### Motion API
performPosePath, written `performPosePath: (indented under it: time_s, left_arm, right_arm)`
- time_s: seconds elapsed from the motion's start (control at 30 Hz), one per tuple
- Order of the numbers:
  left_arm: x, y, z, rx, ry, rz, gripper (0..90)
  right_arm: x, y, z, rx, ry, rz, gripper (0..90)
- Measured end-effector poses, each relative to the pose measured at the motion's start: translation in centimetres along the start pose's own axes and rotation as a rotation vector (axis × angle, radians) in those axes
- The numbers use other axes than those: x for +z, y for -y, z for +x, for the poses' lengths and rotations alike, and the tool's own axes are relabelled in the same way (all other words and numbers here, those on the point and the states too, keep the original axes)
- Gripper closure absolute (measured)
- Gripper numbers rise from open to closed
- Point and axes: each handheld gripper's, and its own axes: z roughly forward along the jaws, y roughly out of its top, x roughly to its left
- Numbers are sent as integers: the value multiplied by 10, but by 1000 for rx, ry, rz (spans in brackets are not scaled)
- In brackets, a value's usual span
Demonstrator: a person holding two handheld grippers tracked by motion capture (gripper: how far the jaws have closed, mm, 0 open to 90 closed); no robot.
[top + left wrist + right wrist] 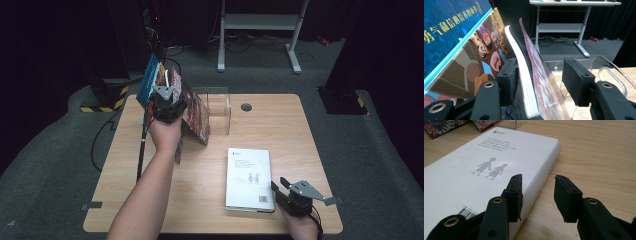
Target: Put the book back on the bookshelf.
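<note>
Left claw point(539, 80) apart around red book point(541, 82), clamp squarely before shifting toward 3 o'clock; right claw point(537, 197) apart beside white book point(486, 170).

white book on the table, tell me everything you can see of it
The white book is a thick volume lying flat and closed on the wooden table, near the front right. Its glossy cover shows two small grey figures holding hands, lines of small print above them with a small red mark, and a barcode at the near corner. The cover looks slightly dented around the figures. The right gripper sits at its near right corner, jaws apart, one over the cover's edge, the other over bare table; contact cannot be told.
</note>
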Motion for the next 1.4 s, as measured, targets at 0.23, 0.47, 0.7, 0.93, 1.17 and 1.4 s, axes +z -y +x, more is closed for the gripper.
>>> performPosePath:
  time_s: [0.23,0.47,0.7,0.93,1.17,1.4]
  left_arm:
    - [-4,-7,-1,10,-5,-18,461]
    - [-5,-9,0,14,-12,-25,463]
    - [-4,-9,1,24,-21,-33,478]
    - [-6,-10,2,24,-16,-46,492]
    - [-8,-12,0,44,-14,-57,518]
    - [-8,-11,-5,76,-5,-75,550]
  right_arm:
    - [0,0,0,4,1,0,583]
    - [0,0,0,5,0,3,584]
    - [0,0,0,1,5,2,584]
    - [1,1,2,2,0,7,585]
    - [1,1,2,2,-2,7,585]
    - [1,1,0,1,0,5,585]
